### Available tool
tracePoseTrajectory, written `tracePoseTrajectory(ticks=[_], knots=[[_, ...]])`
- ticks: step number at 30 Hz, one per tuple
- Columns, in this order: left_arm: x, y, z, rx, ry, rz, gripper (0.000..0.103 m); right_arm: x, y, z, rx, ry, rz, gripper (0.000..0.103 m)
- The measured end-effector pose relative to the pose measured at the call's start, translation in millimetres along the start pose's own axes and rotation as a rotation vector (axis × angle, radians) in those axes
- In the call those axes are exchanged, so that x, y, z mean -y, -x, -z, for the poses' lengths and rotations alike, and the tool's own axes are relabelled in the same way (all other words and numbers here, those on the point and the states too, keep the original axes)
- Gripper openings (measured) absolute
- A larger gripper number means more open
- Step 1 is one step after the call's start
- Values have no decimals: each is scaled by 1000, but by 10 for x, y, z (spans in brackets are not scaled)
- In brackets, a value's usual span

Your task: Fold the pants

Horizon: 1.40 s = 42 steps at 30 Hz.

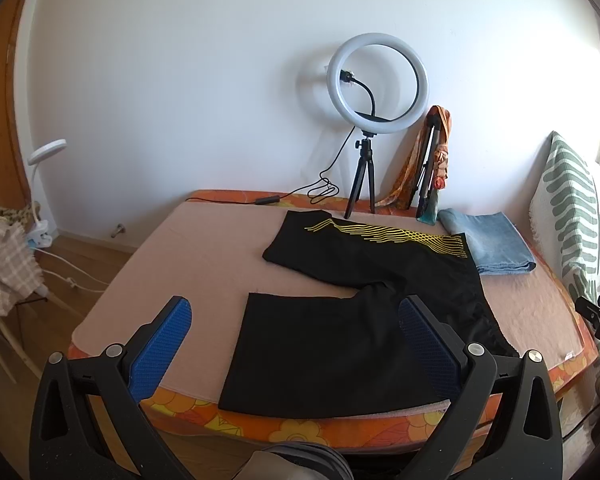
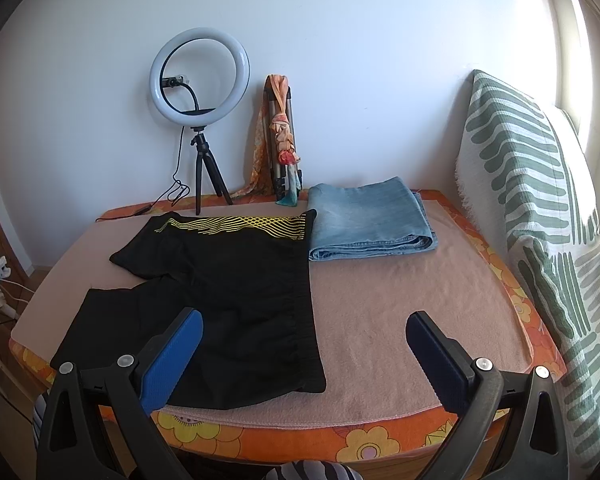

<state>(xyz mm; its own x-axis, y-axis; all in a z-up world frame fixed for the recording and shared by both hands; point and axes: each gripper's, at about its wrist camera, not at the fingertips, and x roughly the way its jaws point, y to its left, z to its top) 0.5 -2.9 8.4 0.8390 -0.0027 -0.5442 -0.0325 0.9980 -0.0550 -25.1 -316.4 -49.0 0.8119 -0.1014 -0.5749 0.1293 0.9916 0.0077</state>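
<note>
Black fabric shorts with yellow wave lines (image 2: 220, 276) lie spread flat on a pink blanket (image 2: 400, 300) covering a table. Just beside the shorts' waistband, farther back, sits a folded pale blue denim garment (image 2: 368, 220). Behind the shorts stands a white ring light on a black tripod (image 2: 199, 76). The left gripper (image 1: 296, 344) and right gripper (image 2: 304, 356) hang above the shorts' near edge, both spread wide, holding nothing.

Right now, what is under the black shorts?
The black shorts lie flat on the pink blanket, which covers an orange floral mattress. Their waistband corner touches or slightly overlaps the folded jeans. Whatever lies directly beneath the fabric is hidden.
</note>
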Motion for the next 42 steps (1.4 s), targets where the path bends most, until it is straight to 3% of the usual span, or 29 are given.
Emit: tracePoseTrajectory(ticks=[42], knots=[[-95, -236, 45, -35, -12, -15, 103, -40, -69, -7, -9, 14, 4, 103]])
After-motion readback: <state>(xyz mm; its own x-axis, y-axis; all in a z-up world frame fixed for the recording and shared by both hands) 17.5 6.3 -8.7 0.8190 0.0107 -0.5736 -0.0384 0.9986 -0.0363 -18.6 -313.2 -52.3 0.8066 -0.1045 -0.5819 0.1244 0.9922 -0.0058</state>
